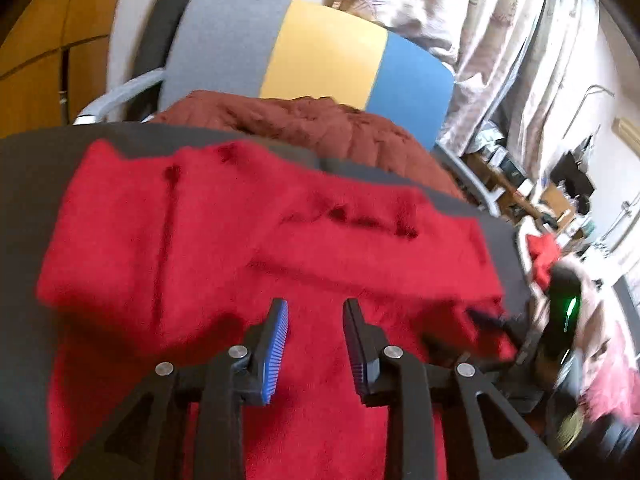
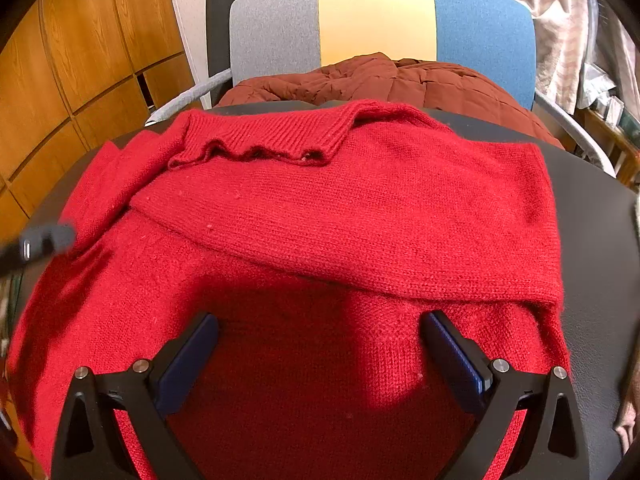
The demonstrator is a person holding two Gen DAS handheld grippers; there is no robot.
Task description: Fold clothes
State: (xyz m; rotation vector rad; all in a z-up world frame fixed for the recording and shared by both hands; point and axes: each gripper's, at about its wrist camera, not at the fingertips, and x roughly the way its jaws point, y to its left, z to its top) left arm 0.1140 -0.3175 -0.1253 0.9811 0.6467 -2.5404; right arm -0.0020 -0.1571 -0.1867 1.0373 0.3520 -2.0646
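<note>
Nearest the lens in the right wrist view, the right gripper [image 2: 320,354] stands wide open at the lower centre, its jaws spread above the lower body of the red sweater [image 2: 340,232] and holding nothing. Just beyond them, a sleeve lies folded across the sweater from left to right through the middle of the frame, and the ribbed collar sits rumpled above it, left of centre. At the left edge, a blurred dark finger of the left gripper [image 2: 44,240] shows at the sweater's border.

Lower centre of the left wrist view, the left gripper [image 1: 316,336] is partly open, a narrow gap between its blue-ribbed pads, with only sweater [image 1: 200,232] below and nothing clamped. This view is blurred.

Under the sweater lies the dark counter [image 2: 592,216], visible at its right and upper edges. Farther back, upper centre, stands a chair [image 2: 376,16] with a grey, yellow and blue back and a rust-brown quilted jacket [image 2: 400,80] on its seat. Wooden cabinet doors [image 2: 80,72] fill the upper left; pale curtains [image 1: 500,40] hang upper right.
</note>
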